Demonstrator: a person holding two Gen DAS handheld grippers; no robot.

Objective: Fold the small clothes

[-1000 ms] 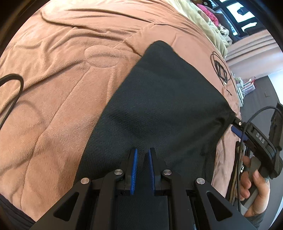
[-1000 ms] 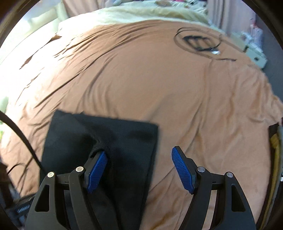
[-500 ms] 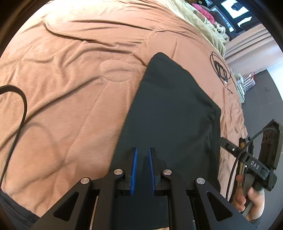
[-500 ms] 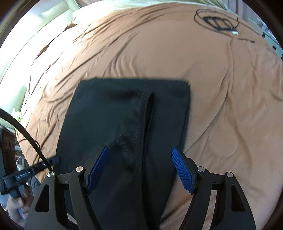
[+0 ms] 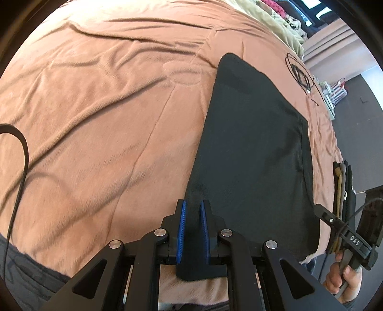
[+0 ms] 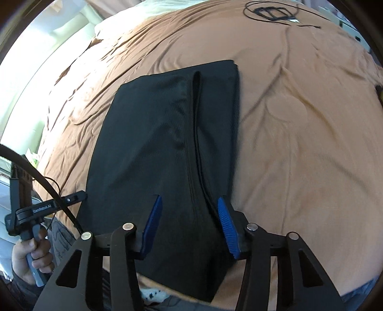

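Garment (image 5: 251,155) lies flat on the bed (image 5: 107,107), its near corner clenched in the left claw (image 5: 192,229); right claw (image 6: 189,224) straddles it, released. Uneven pulling may skew the fold.

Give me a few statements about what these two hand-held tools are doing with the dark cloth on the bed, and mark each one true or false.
1. The left tool is shut on the black garment. True.
2. The right tool pinches the garment too. False: its jaws stand open over the cloth.
3. The garment lies on a brown bedspread. True.
4. The garment is crumpled in a ball. False: it lies flat, with one layer folded over.
5. A coiled black cable rests on the garment. False: it lies apart, farther up the bed.
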